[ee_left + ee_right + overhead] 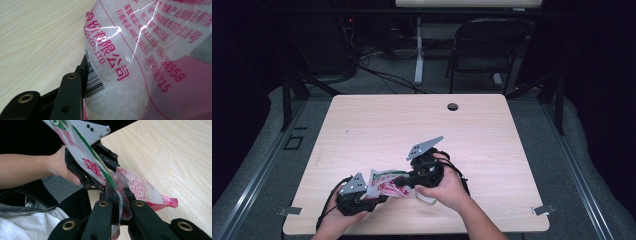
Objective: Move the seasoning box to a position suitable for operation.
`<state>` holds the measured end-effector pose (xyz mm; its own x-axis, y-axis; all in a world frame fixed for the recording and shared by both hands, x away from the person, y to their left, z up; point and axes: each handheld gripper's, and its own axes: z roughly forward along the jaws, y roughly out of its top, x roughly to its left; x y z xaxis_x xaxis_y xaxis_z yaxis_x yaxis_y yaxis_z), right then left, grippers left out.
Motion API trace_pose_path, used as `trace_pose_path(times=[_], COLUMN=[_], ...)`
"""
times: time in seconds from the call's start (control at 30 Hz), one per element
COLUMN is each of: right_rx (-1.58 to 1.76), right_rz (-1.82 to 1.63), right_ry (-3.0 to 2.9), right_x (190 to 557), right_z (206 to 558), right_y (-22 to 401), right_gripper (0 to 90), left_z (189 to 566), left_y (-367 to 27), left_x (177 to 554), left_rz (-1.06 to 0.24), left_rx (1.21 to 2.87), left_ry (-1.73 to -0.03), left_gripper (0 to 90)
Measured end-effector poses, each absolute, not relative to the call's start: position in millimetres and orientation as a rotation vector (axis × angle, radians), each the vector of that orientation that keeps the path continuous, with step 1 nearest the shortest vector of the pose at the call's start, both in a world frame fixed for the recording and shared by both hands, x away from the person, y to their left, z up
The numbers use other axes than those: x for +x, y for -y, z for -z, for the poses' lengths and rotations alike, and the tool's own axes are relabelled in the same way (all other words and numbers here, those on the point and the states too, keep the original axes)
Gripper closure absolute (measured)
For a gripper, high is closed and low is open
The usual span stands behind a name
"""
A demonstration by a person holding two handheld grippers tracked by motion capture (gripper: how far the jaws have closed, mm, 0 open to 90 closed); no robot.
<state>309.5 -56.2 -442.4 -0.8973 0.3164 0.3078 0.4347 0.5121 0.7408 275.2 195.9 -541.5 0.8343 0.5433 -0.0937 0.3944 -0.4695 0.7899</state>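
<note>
A clear plastic bag (387,182) of white granules, printed in red with a green stripe, hangs between my two grippers near the table's front edge. My right gripper (405,181) is shut on the bag's flat upper edge (119,202), with the film pinched between its black jaws. My left gripper (376,196) comes at the bag from the left. In the left gripper view one black finger (71,92) lies against the barcode side of the full bag (140,62), and the bag hides the other finger. The right gripper view has the left gripper (96,183) farther off, held by a hand.
The wooden table (412,125) has a round cable hole (452,106) near its far edge. A dark folding chair (484,45) and a white table leg (418,55) stand on the floor behind, with cables beside them. Both forearms enter from the front edge.
</note>
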Motion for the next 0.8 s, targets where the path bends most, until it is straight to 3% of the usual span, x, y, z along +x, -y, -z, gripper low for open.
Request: trace_pose_path(times=[0.3, 0.6, 0.8], right_rx=[-0.684, -0.735, -0.783], right_rz=[1.368, 1.424, 1.475], right_ry=[2.626, 2.639, 2.628], right_x=[312.2, 312.5, 311.7], right_z=[438.8, 433.4, 433.0], right_y=[57.2, 67.3, 79.7], right_gripper=[88.5, 68.6, 61.9], left_z=[529.9, 524.8, 522.9], left_y=[-193.8, -191.2, -185.6], left_x=[275.5, 282.0, 286.2], left_rz=[-0.345, -0.425, -0.489], left_rx=[2.151, 2.167, 2.184], left_ry=[-0.685, -0.705, -0.705], left_gripper=[61.0, 62.9, 63.0])
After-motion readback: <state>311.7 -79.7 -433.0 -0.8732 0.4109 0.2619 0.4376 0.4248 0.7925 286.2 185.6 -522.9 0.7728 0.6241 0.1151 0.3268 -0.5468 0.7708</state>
